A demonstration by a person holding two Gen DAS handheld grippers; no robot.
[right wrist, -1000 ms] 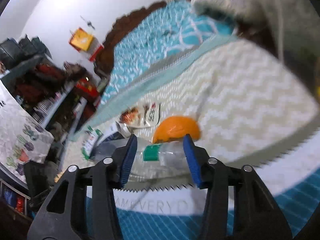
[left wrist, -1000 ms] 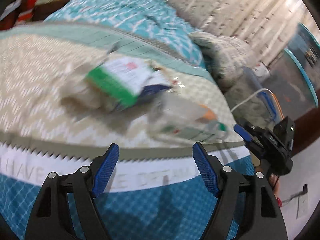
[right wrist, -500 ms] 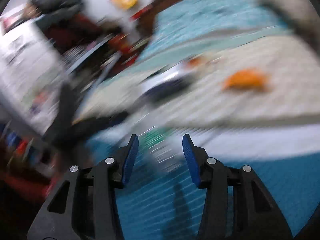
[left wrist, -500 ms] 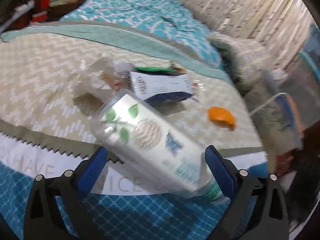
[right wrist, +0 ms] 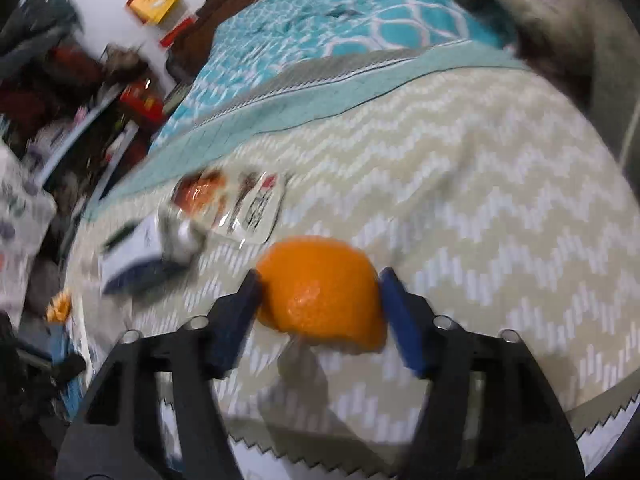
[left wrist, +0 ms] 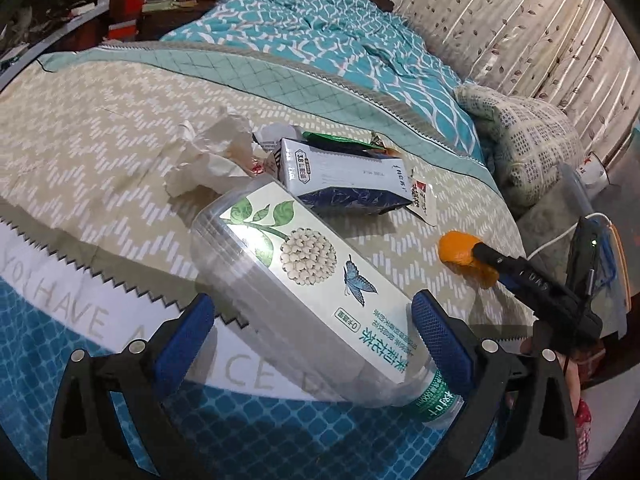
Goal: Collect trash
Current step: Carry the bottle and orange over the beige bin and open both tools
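A clear plastic bottle (left wrist: 308,292) with a flower label lies between the fingers of my left gripper (left wrist: 312,336), held above the bed; the wide jaws close on it near its green cap end. My right gripper (right wrist: 320,292) has its jaws on both sides of an orange peel (right wrist: 320,288) on the bedspread; it also shows in the left wrist view (left wrist: 464,256). A blue and white carton (left wrist: 344,180), crumpled paper (left wrist: 208,156) and a snack wrapper (right wrist: 236,200) lie on the bed behind.
The bed has a beige zigzag blanket (left wrist: 100,128) and a teal quilt (left wrist: 320,40) further back. A patterned cushion (left wrist: 528,136) lies at the right edge. Cluttered shelves (right wrist: 60,80) stand beside the bed. Curtains (left wrist: 520,20) hang at the back right.
The bottle passed from my right gripper to my left, which now holds it. My right gripper swung back over the bed and came around the orange peel.
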